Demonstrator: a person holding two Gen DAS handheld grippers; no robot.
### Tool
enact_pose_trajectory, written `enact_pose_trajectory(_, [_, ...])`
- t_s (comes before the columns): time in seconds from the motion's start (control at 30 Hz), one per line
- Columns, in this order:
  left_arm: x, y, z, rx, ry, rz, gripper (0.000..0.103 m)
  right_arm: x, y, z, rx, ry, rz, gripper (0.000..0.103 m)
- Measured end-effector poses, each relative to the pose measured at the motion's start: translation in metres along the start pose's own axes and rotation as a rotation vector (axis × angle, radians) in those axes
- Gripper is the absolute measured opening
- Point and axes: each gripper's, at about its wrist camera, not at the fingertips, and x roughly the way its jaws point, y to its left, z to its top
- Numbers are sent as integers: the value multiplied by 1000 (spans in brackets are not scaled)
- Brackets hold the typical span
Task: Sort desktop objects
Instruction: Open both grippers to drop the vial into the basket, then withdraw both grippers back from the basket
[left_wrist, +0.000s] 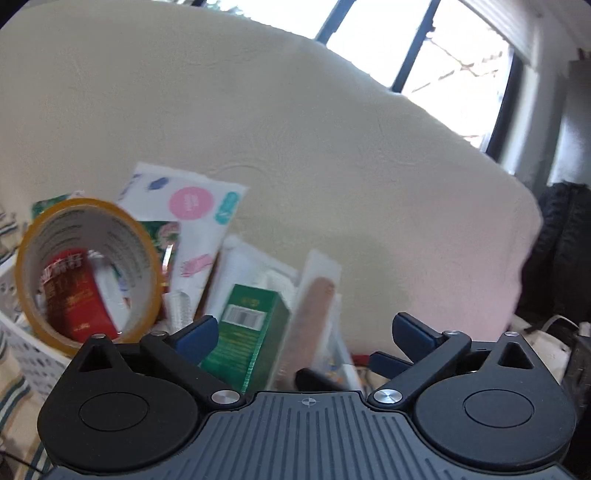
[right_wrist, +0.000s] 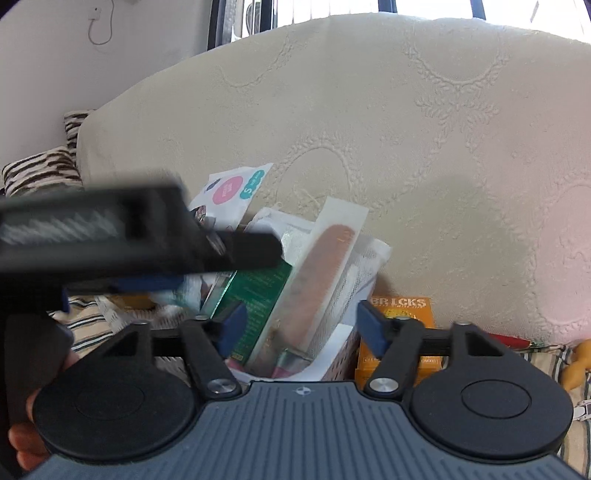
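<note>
A big cream cushion with a raised pattern fills the background in both views, and behind it a window lets in strong light. In front of the cushion stands a white basket with small holes, and it is full of desktop objects.

In the left wrist view, a roll of yellowish tape stands on its edge at the left side of the basket, and a red box is seen through its hole. A white packet with a pink round label leans behind the roll. A green box with a barcode stands in the middle of the basket, and just to its right leans a long flat pack with an orange-brown strip inside.

The left tongs are wide apart, and nothing is pressed between the blue pads; the green box and the long pack are only seen beyond the gap. In the right wrist view the right tongs are also wide, with the same green box and long pack visible beyond them and not gripped. An orange box stands just to the right of the basket, outside it. The other tongs come into this view from the left as a blurred black shape. A hand shows at the lower left edge.
</note>
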Motion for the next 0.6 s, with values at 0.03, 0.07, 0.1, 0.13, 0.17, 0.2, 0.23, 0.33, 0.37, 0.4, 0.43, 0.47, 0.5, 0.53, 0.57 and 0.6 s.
enact_pose_trajectory(0.03, [0, 1, 0, -10, 11, -15, 103, -2, 1, -1, -3, -5, -8, 86])
enact_pose_trajectory(0.07, [-1, 1, 0, -19, 15, -16, 103, -3, 2, -2, -4, -6, -9, 90])
enact_pose_trajectory(0.1, [-1, 1, 0, -23, 16, -7, 103, -4, 2, -2, -3, -4, -4, 91])
enact_pose_trajectory(0.13, [-1, 0, 0, -24, 18, -4, 103, -4, 2, -2, 0, -1, 0, 92])
enact_pose_trajectory(0.17, [-2, 0, 0, -25, 20, -3, 103, -6, 4, -1, -2, -1, 0, 96])
enact_pose_trajectory(0.2, [-3, 0, 0, -27, 23, 5, 103, -8, 5, -1, -4, -3, -4, 98])
enact_pose_trajectory(0.23, [-5, 0, 0, -31, 28, 16, 103, -10, 6, 1, -6, -3, -11, 99])
enact_pose_trajectory(0.33, [-23, -2, 3, -34, 32, 43, 103, -21, 9, 6, 3, 7, -18, 103])
enact_pose_trajectory(0.37, [-32, -3, 5, -32, 27, 55, 103, -28, 12, 7, 3, 8, -18, 103])
enact_pose_trajectory(0.4, [-41, -5, 6, -26, 22, 65, 103, -35, 15, 8, 2, 7, -19, 103])
enact_pose_trajectory(0.43, [-50, -6, 7, -17, 25, 81, 103, -43, 18, 9, 4, 4, -21, 103])
enact_pose_trajectory(0.47, [-60, -7, 8, -6, 28, 105, 103, -50, 22, 10, 9, 2, -26, 103])
enact_pose_trajectory(0.5, [-71, -8, 9, 8, 29, 133, 103, -58, 26, 11, 15, 7, -33, 103])
enact_pose_trajectory(0.53, [-82, -8, 8, 20, 26, 163, 103, -65, 31, 11, 22, 15, -43, 103])
enact_pose_trajectory(0.57, [-94, -9, 7, 30, 17, 191, 103, -73, 36, 11, 24, 20, -53, 103])
enact_pose_trajectory(0.6, [-105, -10, 5, 40, 16, 222, 103, -80, 41, 10, 18, 24, -63, 103])
